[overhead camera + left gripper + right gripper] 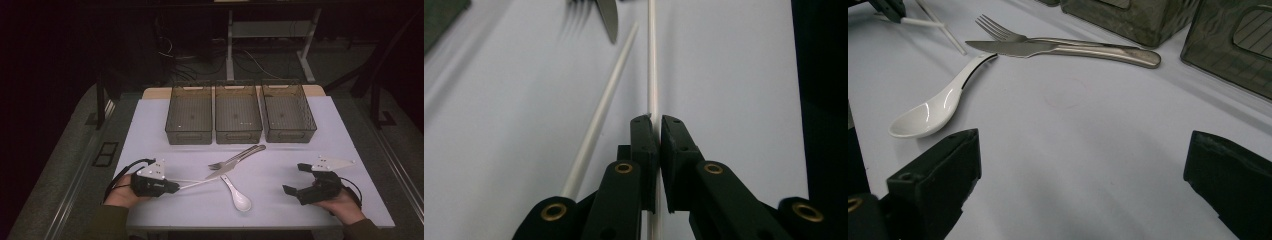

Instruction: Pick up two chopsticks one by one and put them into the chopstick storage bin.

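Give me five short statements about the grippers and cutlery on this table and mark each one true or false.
1. The left gripper is closed on a white chopstick. True.
2. The right gripper holds the white spoon. False: its jaws stand wide open and empty, apart from the spoon.
3. Three mesh bins stand in a row beyond the cutlery. True.
4. The fork lies inside a bin. False: it lies on the table beside the knife.
5. A second chopstick lies loose on the table. True.
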`<control>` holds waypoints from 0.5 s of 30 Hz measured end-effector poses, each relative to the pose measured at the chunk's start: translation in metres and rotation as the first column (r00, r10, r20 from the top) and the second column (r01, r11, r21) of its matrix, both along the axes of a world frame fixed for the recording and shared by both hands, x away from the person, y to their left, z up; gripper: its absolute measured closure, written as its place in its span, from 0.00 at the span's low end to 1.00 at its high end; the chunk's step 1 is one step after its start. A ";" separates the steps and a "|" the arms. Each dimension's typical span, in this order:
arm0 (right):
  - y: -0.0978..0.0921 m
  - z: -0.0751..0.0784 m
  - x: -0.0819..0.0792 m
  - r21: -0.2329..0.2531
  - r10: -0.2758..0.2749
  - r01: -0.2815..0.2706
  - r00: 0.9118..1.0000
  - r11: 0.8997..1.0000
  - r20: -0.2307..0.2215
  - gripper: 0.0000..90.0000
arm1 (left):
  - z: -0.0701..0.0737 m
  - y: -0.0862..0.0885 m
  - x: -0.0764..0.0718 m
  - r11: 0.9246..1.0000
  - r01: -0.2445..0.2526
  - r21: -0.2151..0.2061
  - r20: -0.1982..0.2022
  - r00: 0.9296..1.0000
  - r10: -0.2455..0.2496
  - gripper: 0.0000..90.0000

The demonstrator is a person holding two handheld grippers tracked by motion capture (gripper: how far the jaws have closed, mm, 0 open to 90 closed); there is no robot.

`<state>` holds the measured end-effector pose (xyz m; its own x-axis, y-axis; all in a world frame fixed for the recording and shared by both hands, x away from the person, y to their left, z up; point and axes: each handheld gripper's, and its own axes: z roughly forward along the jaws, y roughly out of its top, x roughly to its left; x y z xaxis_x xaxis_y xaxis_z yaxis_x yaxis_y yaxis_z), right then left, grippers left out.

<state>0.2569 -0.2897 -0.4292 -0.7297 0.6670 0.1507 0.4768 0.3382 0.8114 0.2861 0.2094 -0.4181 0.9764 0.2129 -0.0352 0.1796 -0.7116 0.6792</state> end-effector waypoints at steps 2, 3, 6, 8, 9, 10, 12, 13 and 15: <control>0.000 0.000 0.000 -0.002 0.000 0.000 1.000 1.000 -0.001 0.02 | 0.003 0.000 0.001 1.000 -0.013 -0.019 0.002 1.000 0.013 0.94; 0.000 0.000 0.000 -0.001 0.000 0.000 1.000 1.000 -0.001 0.02 | 0.003 0.000 0.001 0.999 -0.017 -0.028 0.004 1.000 0.017 0.94; 0.000 0.000 0.000 -0.001 0.000 0.000 1.000 1.000 -0.001 0.02 | 0.006 0.001 0.003 0.998 -0.032 -0.050 0.012 0.999 0.033 0.94; 0.000 0.000 0.000 -0.002 -0.001 0.001 1.000 1.000 -0.002 0.02 | 0.008 0.000 0.003 0.996 -0.046 -0.071 0.015 0.999 0.048 0.94; 0.000 0.000 0.000 -0.001 -0.002 0.002 1.000 1.000 -0.002 0.02 | 0.009 0.000 0.004 0.996 -0.049 -0.073 0.020 0.999 0.050 0.94; 0.000 0.000 0.000 -0.001 -0.002 0.002 1.000 1.000 -0.002 0.02 | 0.010 -0.001 0.005 0.995 -0.056 -0.087 0.024 0.998 0.058 0.94; 0.000 0.000 0.000 0.000 -0.002 0.002 1.000 1.000 -0.002 0.02 | 0.013 -0.002 0.006 0.993 -0.065 -0.099 0.029 0.997 0.068 0.94; 0.000 0.000 0.000 0.000 -0.002 0.002 1.000 1.000 -0.002 0.02 | 0.014 -0.002 0.007 0.992 -0.069 -0.104 0.036 0.997 0.073 0.94; 0.000 0.000 0.000 -0.001 -0.002 0.002 1.000 1.000 -0.002 0.02 | 0.018 -0.003 0.008 0.990 -0.079 -0.114 0.041 0.996 0.084 0.93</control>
